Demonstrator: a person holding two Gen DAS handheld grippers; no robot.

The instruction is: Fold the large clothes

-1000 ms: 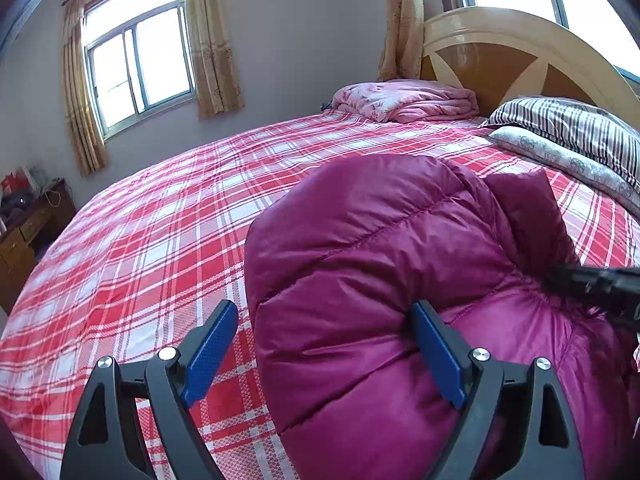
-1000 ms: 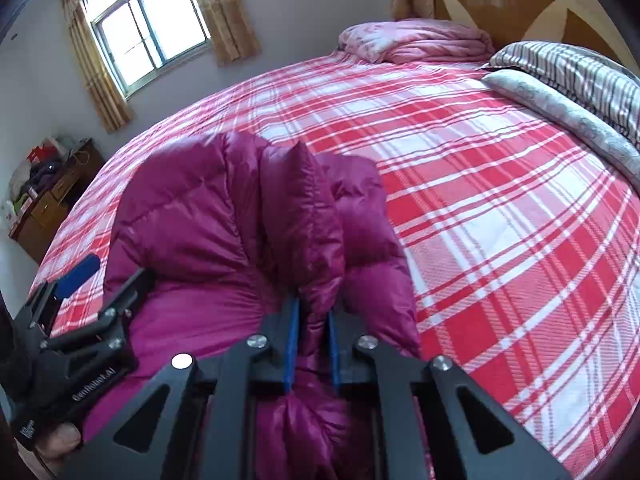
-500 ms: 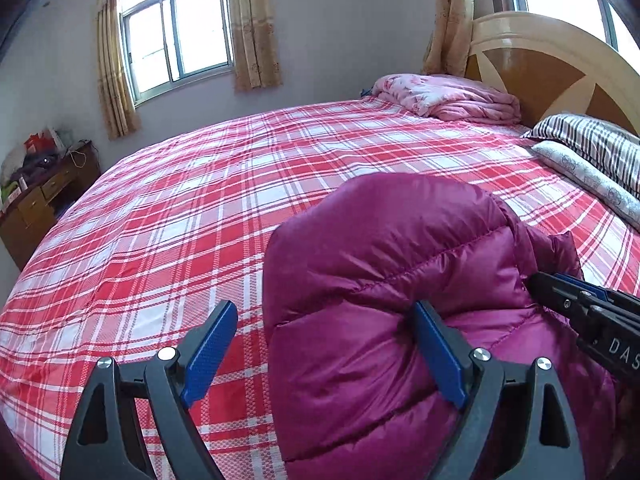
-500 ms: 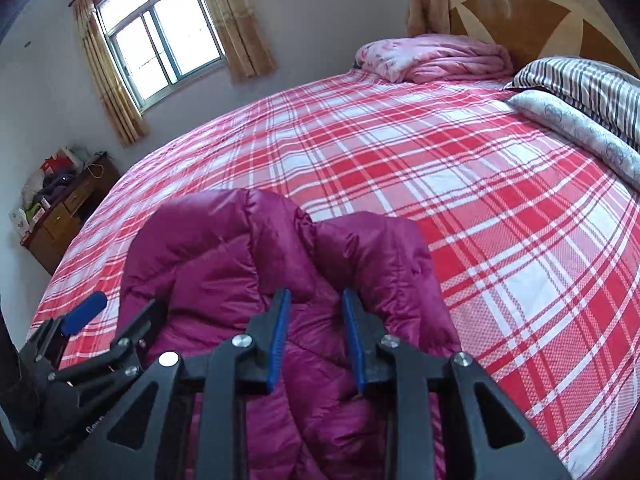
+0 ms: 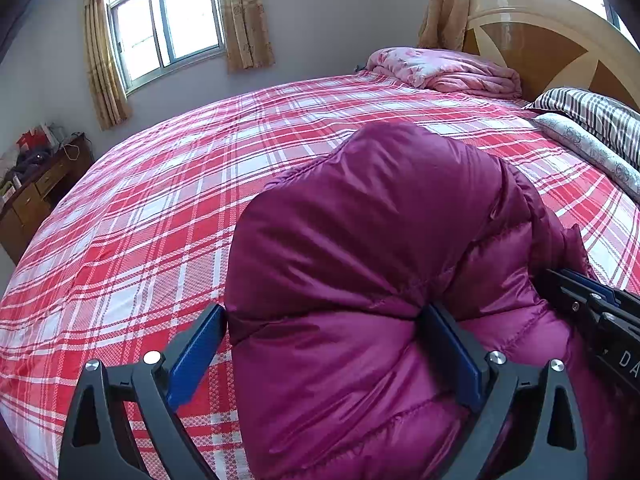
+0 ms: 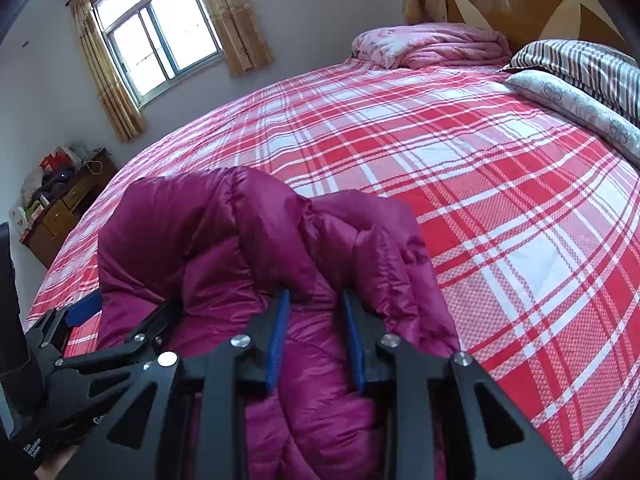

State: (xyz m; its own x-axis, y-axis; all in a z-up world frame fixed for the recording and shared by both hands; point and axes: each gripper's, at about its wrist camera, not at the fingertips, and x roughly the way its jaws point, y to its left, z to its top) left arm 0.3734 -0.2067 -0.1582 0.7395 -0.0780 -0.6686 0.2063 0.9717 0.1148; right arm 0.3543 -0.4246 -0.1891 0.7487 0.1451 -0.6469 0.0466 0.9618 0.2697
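A magenta puffer jacket [image 5: 380,260] lies folded in a thick bundle on the red plaid bed [image 5: 160,208]. My left gripper [image 5: 324,328] is open wide, its fingers astride the bundle's near left part. My right gripper [image 6: 314,308] is open, its blue pads a little apart over a fold of the jacket [image 6: 240,240] without pinching it. The right gripper also shows at the right edge of the left wrist view [image 5: 592,304], and the left gripper at the left of the right wrist view [image 6: 92,320].
A folded pink quilt [image 5: 444,68] and striped pillows [image 5: 592,120] lie by the wooden headboard [image 5: 552,48]. A wooden desk [image 5: 28,196] with clutter stands left of the bed under a curtained window [image 5: 164,20].
My right gripper has opened and let go of the jacket fold it pinched a second ago. The fold has dropped onto the bundle. My left gripper stayed open.
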